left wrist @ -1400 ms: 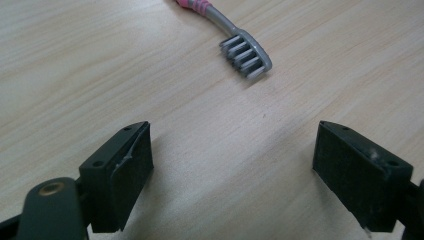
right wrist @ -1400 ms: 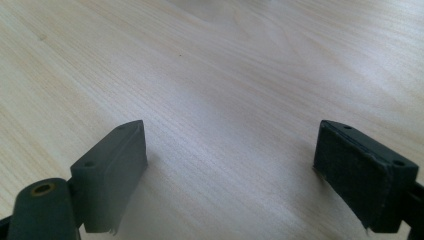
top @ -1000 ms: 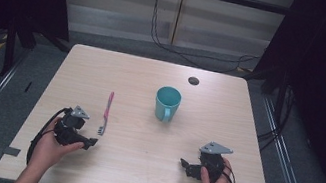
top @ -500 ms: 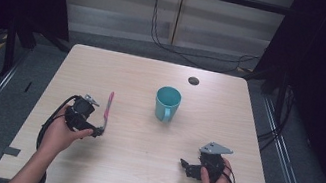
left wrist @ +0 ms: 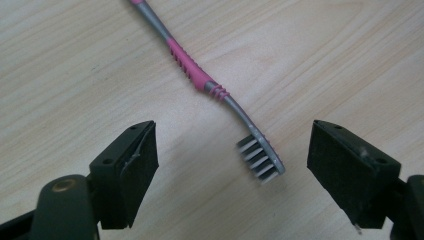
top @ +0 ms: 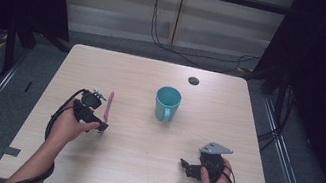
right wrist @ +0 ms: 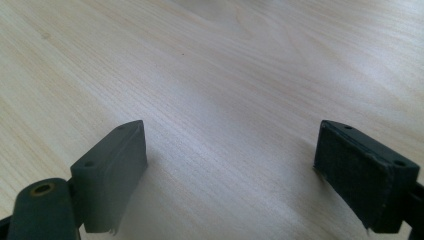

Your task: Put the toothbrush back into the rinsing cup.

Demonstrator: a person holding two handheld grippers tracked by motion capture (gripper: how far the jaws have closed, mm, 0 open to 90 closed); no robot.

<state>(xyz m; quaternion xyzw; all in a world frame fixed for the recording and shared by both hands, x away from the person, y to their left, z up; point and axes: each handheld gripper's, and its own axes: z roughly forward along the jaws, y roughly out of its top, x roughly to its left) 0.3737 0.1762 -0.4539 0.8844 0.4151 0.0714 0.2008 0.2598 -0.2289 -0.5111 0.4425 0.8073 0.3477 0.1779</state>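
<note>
Now approach step: left gripper [left wrist: 232,150] jaws wide open, empty, straddling the toothbrush [left wrist: 210,90] head; brush lies flat near the counter's [top: 137,168] left edge. Next: lower, close. Right gripper [right wrist: 230,170] open, empty.

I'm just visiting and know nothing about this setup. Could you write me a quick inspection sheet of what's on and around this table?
Surface: pale wood table, clean.
Job's things: pink-and-grey toothbrush lying flat, bristle head between the open jaws, untouched.
Clutter: teal mug upright mid-table; small dark disc near the far edge.
Grippers: left gripper open over the toothbrush; right gripper open above bare wood.
Cables: black cable loops from the left gripper.
Surroundings: dark curtains, grey floor.
</note>
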